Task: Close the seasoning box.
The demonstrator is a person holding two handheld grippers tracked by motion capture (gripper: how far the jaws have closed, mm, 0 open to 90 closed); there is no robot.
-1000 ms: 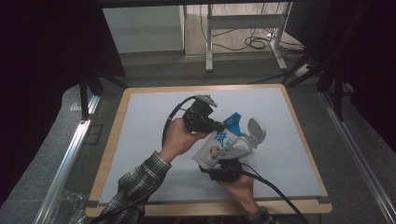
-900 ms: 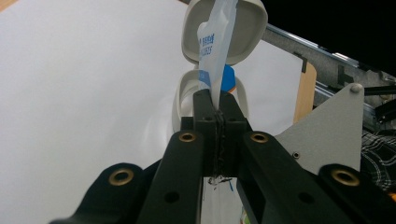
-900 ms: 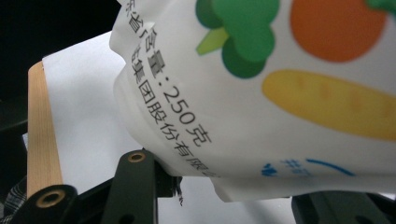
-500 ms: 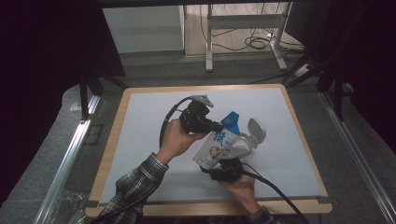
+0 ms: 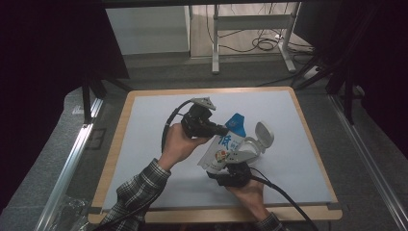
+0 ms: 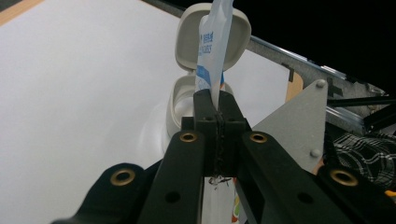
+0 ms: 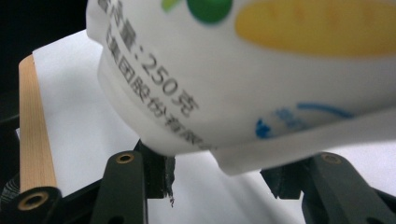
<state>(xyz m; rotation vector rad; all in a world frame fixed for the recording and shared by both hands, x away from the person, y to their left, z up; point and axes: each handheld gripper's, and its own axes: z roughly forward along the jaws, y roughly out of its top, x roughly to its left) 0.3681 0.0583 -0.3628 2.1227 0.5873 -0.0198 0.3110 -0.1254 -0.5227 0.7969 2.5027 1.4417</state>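
High view: white-topped bench [image 5: 144,125] with a wooden rim. The left gripper [image 5: 222,130], in the person's left hand [image 5: 180,144], sits mid-bench with its fingers clamped tight on the blue top edge of a white pouch [image 5: 225,149] printed with blue characters. The pouch hangs tilted above the bench surface, lower end toward the right gripper [image 5: 226,174], held from below by the right hand [image 5: 248,192]. Just right of the pouch is a grey-white flip-lid container [image 5: 255,144], lid standing open. Plaid sleeve [image 5: 139,187] on the left forearm; black cables trail from both grippers.

Left gripper view: fingers [image 6: 206,112] pressed fully together, thin seam of the pouch [image 6: 215,42] pinched between them, pouch running up and away. Behind it the flip-lid container [image 6: 187,42], lid up, base [image 6: 180,105] below. Grey plate [image 6: 299,116] at right.

Right gripper view: bottom of the pouch [image 7: 261,84], with green and yellow print, sits above and between the fingers [image 7: 156,172]. Fingers spread to a medium gap and have just been opening; the left one touches the pouch's lower corner, the right one stands clear, so no squeeze. Bench rim [image 7: 35,121] at left.
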